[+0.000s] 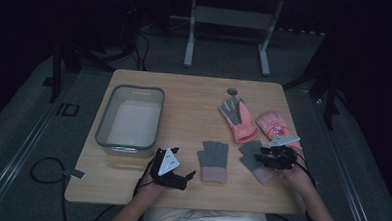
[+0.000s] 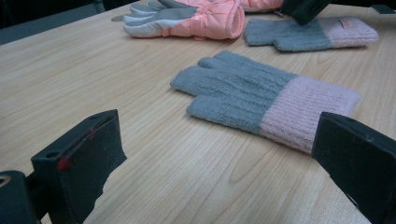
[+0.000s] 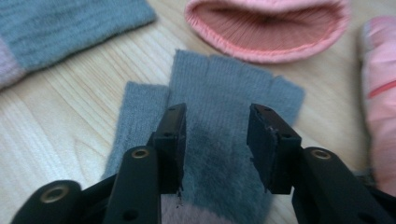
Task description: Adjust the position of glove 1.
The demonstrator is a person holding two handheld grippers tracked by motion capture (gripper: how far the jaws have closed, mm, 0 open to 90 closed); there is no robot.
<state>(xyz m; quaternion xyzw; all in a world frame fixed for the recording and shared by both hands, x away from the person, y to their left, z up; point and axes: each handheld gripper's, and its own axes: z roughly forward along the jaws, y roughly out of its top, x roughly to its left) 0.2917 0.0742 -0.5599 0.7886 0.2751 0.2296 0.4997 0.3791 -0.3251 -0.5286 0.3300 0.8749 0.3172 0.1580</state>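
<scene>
Two grey knit fingerless gloves with pink cuffs lie near the table's front. My right gripper (image 1: 260, 157) (image 3: 217, 116) hovers low over the right-hand knit glove (image 1: 249, 154) (image 3: 224, 84), jaws apart and straddling its palm, pads off the fabric. The other knit glove (image 1: 213, 160) (image 2: 261, 98) lies flat just ahead of my left gripper (image 1: 184, 165) (image 2: 217, 140), which rests wide open near the front edge. Beyond them lie two padded pink gloves: one with a grey palm (image 1: 239, 120) (image 2: 196, 18), its cuff opening facing the right gripper, and one further right (image 1: 273, 123) (image 3: 380, 93).
A grey plastic bin (image 1: 106, 119) stands at the left of the wooden table (image 1: 185, 90), close behind my left gripper. A small round hole (image 1: 232, 91) is in the tabletop at the back. A cable (image 1: 46, 171) trails off the front left corner.
</scene>
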